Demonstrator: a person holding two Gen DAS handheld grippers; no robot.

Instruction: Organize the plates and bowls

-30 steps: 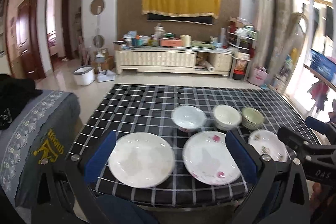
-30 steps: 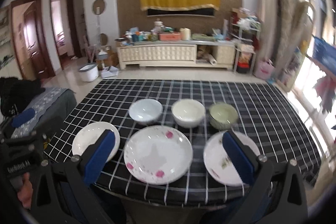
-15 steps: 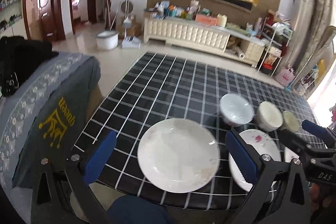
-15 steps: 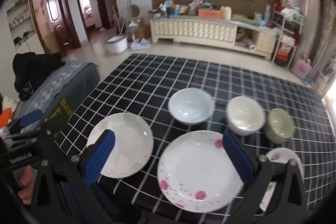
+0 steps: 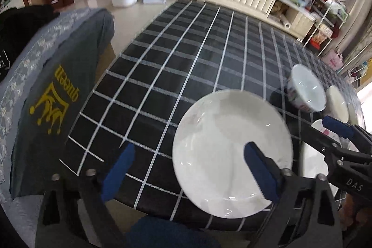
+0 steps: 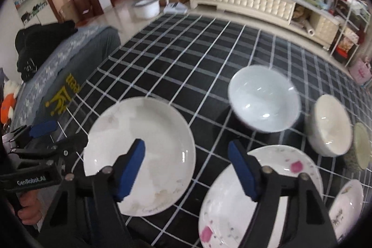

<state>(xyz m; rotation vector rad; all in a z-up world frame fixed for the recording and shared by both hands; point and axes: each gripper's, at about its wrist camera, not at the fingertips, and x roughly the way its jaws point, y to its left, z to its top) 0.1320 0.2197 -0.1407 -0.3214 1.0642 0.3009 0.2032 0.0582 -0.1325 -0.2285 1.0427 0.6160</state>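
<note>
Left wrist view
Change: the left gripper [image 5: 186, 166] has tipped down toward the black tablecloth with white grid lines [image 5: 176, 66]; a second ago the far wall filled the top, now mostly cloth shows. Its jaws have just been closing a little.
Left tool: jaws wide apart, nothing pinched; the right blue pad overlaps the plain white round ceramic plate [image 5: 227, 143], the left pad is over bare cloth at 7 o'clock.
Plain plate: at 4 o'clock, flat on the cloth near the table's near edge, glossy, faint smudges.
Bowls: a white glossy bowl with a pink pattern outside [image 5: 307, 90] at 3 o'clock, a cream bowl [image 5: 338, 101] just beyond it.
Right gripper [image 5: 344, 131]: enters at 4 o'clock.

Right wrist view
Change: the dishes loom larger than half a second ago; the right gripper's [image 6: 186, 166] jaws have just been closing somewhat.
Right tool: fairly wide, holding nothing; cloth shows between the pads.
Plates: plain plate at 8 o'clock; white plate with pink flower marks [image 6: 279, 206] at 5 o'clock; a small printed white plate [image 6: 348, 203] at 4 o'clock.
Bowls: white, cream, then a pale green bowl [image 6: 361, 143] in a row toward 3 o'clock.
</note>
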